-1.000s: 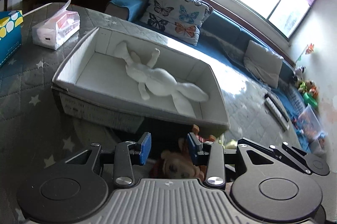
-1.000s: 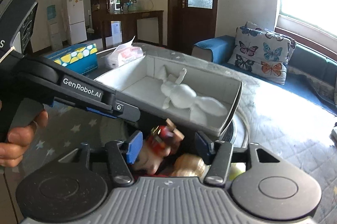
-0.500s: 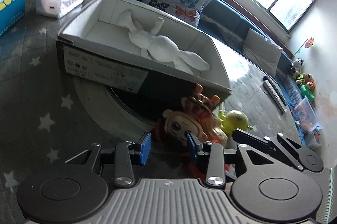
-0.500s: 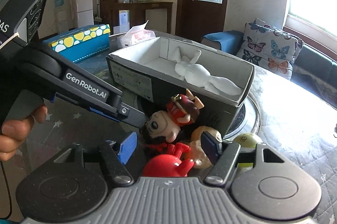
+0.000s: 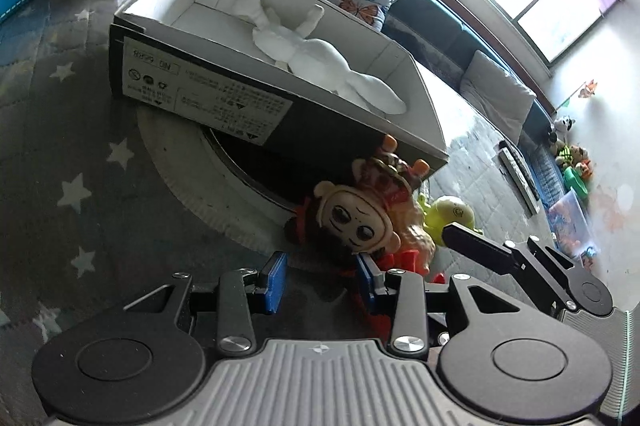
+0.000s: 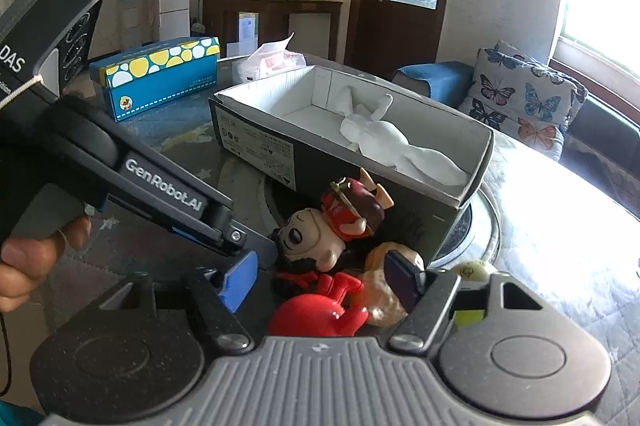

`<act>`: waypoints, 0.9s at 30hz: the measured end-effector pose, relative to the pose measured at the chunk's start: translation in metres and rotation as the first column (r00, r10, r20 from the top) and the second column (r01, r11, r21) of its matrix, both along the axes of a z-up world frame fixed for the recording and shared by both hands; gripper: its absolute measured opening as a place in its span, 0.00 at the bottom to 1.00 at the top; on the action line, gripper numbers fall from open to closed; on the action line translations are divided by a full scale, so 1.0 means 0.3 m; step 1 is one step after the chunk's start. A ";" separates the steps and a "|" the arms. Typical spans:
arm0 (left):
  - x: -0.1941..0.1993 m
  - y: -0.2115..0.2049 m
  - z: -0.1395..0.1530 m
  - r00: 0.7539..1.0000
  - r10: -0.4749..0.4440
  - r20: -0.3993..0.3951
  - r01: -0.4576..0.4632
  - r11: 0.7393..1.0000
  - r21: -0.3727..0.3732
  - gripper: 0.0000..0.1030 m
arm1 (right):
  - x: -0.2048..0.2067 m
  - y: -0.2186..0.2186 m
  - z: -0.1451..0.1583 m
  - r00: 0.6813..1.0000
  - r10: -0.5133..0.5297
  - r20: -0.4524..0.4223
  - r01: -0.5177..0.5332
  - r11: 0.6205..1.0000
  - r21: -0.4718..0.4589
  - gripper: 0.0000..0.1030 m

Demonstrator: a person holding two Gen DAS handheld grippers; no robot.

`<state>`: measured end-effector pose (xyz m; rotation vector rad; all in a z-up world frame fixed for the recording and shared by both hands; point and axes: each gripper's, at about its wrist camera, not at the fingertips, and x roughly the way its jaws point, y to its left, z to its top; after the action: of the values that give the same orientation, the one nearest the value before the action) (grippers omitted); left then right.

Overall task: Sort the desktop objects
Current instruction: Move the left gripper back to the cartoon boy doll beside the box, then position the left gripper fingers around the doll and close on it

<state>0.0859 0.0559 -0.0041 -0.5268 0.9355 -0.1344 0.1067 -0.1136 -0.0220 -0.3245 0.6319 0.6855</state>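
Wider right fingers (image 6: 394, 280) flanking red toy (image 6: 316, 314)

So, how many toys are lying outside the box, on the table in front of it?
4 that I can see: a doll with a red hat, a red toy nearest, a tan figure beside it, a yellow-green toy at the box corner. More may be hidden.
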 end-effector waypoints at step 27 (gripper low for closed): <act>0.136 -0.088 0.074 0.951 -0.279 0.132 0.249 0.946 0.207 0.39 | 0.085 0.067 -0.068 0.995 -0.012 -0.095 0.014 1.000 0.021 0.62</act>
<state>0.1268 0.0295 0.0182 -0.2091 0.8478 -0.3234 0.1322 -0.0935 -0.0425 -0.2686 0.7159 0.6977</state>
